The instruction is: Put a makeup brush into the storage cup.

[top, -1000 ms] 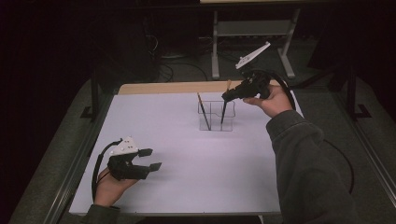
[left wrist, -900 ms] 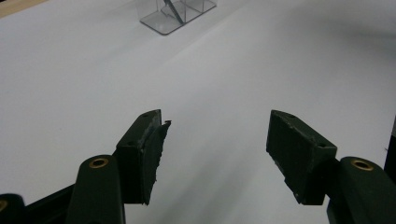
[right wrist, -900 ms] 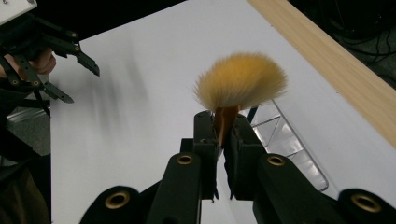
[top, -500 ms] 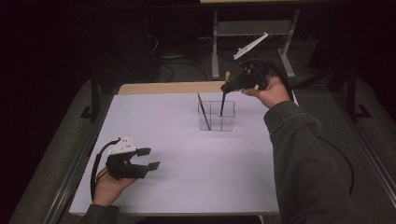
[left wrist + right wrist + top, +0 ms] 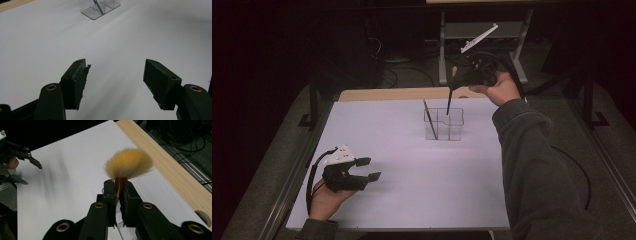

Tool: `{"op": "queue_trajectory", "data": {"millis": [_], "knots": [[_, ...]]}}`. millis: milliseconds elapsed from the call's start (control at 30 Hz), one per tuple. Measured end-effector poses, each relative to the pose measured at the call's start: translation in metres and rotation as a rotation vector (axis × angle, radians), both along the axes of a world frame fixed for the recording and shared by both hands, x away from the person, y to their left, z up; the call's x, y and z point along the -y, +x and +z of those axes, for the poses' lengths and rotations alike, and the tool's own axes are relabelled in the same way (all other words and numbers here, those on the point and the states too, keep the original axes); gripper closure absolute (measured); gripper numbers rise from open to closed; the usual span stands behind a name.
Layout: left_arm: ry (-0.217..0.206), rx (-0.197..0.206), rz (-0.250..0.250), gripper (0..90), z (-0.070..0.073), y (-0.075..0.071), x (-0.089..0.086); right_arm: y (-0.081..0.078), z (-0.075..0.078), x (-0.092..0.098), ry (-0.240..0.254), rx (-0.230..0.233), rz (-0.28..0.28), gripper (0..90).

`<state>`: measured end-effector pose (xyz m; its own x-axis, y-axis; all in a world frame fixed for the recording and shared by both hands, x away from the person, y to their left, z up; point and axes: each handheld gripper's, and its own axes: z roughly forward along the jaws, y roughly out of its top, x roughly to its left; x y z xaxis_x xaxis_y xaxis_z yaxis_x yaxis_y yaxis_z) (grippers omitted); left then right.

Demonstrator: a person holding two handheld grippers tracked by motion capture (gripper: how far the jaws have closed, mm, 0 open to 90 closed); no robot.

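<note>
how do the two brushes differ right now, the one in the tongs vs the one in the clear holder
The held brush is clamped in the right tongs and hangs above the clear holder; the other brush stands free inside it. The held one shows a fluffy yellow-orange head in the right gripper view; the other's head cannot be made out. Both have thin dark handles and lean slightly.

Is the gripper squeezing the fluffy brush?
Touching. In the right gripper view, the right gripper has both jaws pressed against the fluffy brush at its orange neck, with no gap.
</note>
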<state>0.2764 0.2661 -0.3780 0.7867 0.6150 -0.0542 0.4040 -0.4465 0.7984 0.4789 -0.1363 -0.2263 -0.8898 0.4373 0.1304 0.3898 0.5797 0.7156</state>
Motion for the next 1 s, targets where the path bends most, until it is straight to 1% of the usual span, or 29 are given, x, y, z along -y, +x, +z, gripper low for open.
{"op": "queue_trajectory", "data": {"millis": [33,100,133,233,367,533,600,700,1000], "knots": [[-0.002,0.0,0.001,34.7,0.0,0.0,0.0,0.002,0.001,0.0,0.001,0.006,0.001,82.6],[-0.004,-0.002,0.0,34.7,0.0,0.0,0.0,0.003,0.002,0.0,0.007,-0.004,-0.011,82.6],[-0.004,-0.003,0.0,34.6,0.001,0.0,-0.001,0.004,0.002,0.0,0.006,-0.001,-0.012,82.6],[-0.001,-0.002,-0.003,34.6,0.001,0.0,-0.001,0.008,0.001,0.001,0.002,-0.004,-0.024,82.6],[-0.008,-0.002,-0.002,34.4,0.0,0.0,-0.001,0.012,0.0,0.001,0.001,-0.009,-0.038,82.6],[-0.006,-0.003,-0.001,34.3,0.001,0.0,-0.001,0.018,-0.005,-0.001,-0.014,-0.014,-0.048,82.6],[-0.013,-0.002,0.0,34.3,0.0,-0.001,-0.001,0.02,-0.007,-0.003,-0.013,-0.019,-0.053,82.6],[-0.009,0.001,-0.003,34.1,0.0,-0.001,-0.002,0.022,-0.01,-0.005,-0.021,-0.016,-0.054,82.6],[-0.009,0.003,0.001,33.4,0.001,-0.001,-0.004,0.025,-0.016,-0.011,-0.039,-0.027,-0.06,82.6]]}}
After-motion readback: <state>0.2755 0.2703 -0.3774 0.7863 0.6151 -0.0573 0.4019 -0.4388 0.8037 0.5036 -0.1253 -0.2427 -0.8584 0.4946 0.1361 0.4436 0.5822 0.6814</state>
